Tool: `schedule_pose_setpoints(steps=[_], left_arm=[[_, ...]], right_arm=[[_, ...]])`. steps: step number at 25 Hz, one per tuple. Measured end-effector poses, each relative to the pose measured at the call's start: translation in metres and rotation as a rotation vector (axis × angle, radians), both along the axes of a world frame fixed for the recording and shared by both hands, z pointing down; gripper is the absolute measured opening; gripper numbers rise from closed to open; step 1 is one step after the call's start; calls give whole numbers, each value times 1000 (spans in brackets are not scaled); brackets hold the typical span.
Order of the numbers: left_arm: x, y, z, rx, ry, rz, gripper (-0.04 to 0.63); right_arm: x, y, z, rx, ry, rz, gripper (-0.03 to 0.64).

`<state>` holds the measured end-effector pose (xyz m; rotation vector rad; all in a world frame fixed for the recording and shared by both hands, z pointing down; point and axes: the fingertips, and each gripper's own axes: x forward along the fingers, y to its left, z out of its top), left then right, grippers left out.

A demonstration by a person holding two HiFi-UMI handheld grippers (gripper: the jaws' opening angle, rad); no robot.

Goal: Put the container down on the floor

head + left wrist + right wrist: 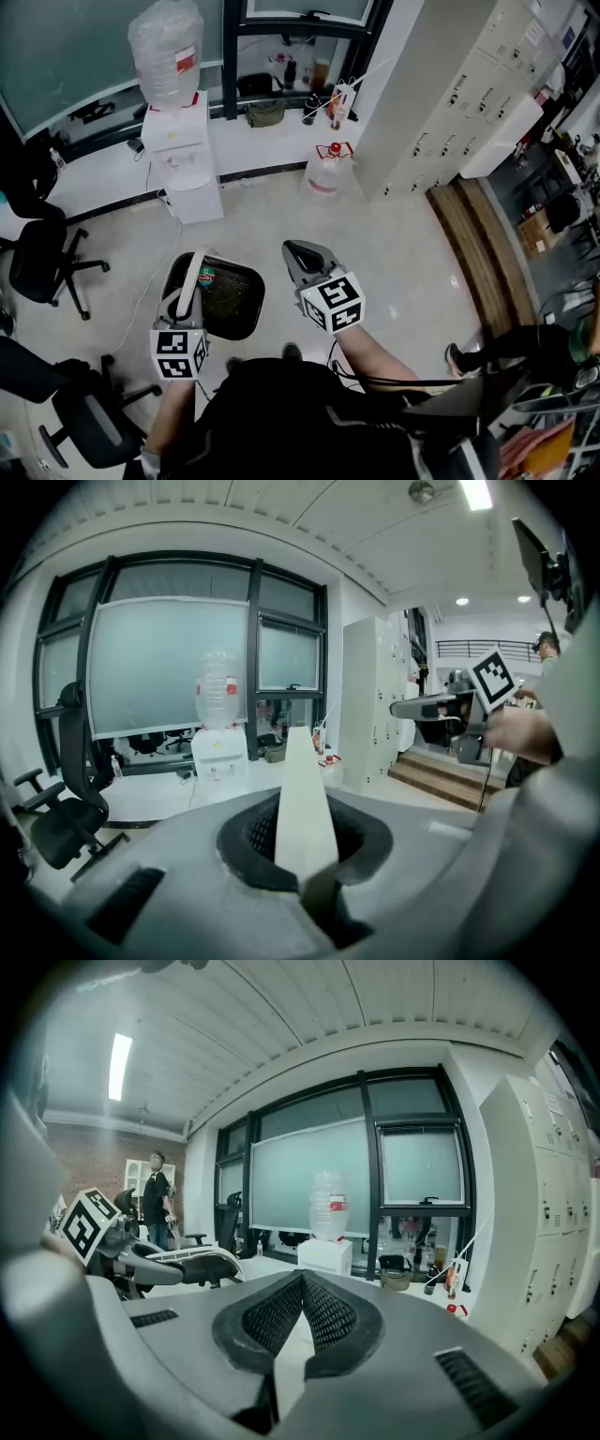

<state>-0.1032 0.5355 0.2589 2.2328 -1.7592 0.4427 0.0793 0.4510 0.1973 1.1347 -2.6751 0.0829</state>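
- Room: an office with a pale glossy tiled floor (384, 281). Frosted windows run along the far side, a bank of white metal lockers (478, 94) stands on the right, and brown wooden steps (473, 244) lie beside them.
- Task item: one black rounded-rectangular mesh container (230, 302) with a flat white strap handle (195, 277). A small red and green item lies inside at its far left corner; what it is cannot be made out.
- Location: the container is near the middle of the floor area, just in front of the person and below the left gripper. Whether its base rests on the floor cannot be told.
- Left gripper (187, 298): jaws narrow and clamped on the white handle, which stands upright between the pads.
- Right gripper (298, 255): pad tips meet with nothing between them. It is to the right of the container and apart from it.
- Count: one container, two grippers.
- One white water dispenser (183, 155) stands at the far left.
- Two clear water bottles: one on the dispenser (167, 52) and one on the floor (323, 175).
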Motion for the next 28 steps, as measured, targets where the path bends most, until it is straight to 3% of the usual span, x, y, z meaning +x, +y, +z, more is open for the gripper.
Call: schedule_pose_setpoints(steps=[28], left_arm=[[-54, -20, 9, 13, -6, 126, 26]], right_arm=[[-49, -3, 13, -29, -11, 81, 8]])
